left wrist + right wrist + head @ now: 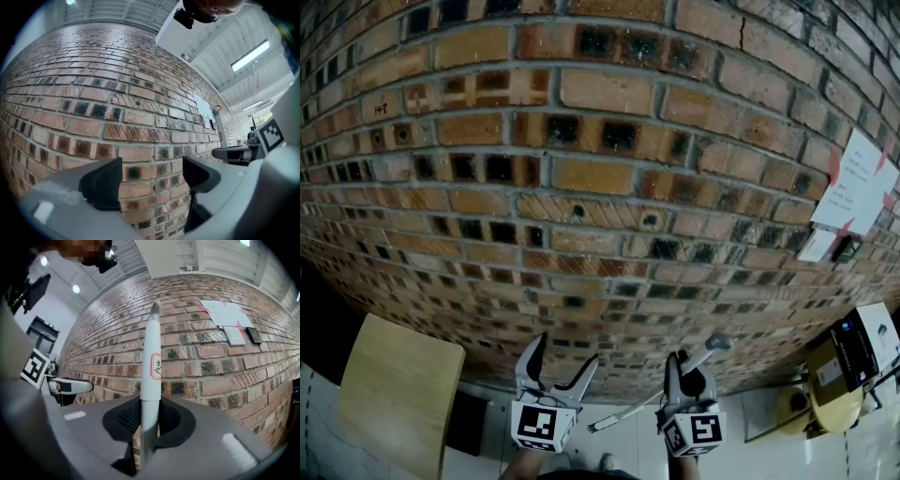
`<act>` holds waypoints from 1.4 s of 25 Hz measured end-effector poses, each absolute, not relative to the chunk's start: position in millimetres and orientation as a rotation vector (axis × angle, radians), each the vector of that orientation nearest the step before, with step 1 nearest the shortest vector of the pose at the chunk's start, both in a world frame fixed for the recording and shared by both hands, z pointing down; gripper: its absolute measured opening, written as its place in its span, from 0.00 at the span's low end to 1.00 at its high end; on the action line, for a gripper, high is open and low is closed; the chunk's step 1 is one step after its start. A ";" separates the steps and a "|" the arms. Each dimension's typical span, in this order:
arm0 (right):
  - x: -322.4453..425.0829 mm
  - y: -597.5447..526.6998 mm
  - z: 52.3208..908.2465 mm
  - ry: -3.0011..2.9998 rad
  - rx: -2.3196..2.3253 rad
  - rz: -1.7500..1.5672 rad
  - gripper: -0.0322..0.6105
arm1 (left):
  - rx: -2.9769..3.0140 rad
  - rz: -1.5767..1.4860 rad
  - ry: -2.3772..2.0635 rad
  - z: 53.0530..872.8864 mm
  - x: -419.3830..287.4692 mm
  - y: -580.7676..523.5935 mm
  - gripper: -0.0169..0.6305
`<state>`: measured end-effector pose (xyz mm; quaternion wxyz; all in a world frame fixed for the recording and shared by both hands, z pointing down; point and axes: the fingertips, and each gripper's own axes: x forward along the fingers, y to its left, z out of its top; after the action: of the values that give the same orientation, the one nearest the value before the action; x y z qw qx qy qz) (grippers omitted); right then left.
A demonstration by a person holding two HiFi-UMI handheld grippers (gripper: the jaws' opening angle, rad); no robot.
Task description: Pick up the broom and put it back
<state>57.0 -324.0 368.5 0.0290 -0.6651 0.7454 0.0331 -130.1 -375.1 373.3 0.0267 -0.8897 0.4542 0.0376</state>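
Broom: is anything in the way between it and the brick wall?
Nothing that shows. The right gripper is shut on the broom, and only bare wall lies ahead of it. The left gripper is open and empty, off to one side.

The left grey plastic two-jaw gripper [567, 354] points level, its black-padded jaws standing apart with nothing between them — the right grey plastic two-jaw gripper [682, 367], just beside it, points level too, jaws clamped on a thin white broom handle [152, 348].
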 end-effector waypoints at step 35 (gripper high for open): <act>275.5 -201.9 497.0 2.001 -2.579 -0.116 0.13 | -3.119 -0.183 0.350 463.5 190.0 -277.4 0.65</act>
<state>275.5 -201.9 497.0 -0.0622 -0.7880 0.6115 -0.0354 190.0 -277.4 463.5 -0.0010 -0.9921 0.1113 -0.0582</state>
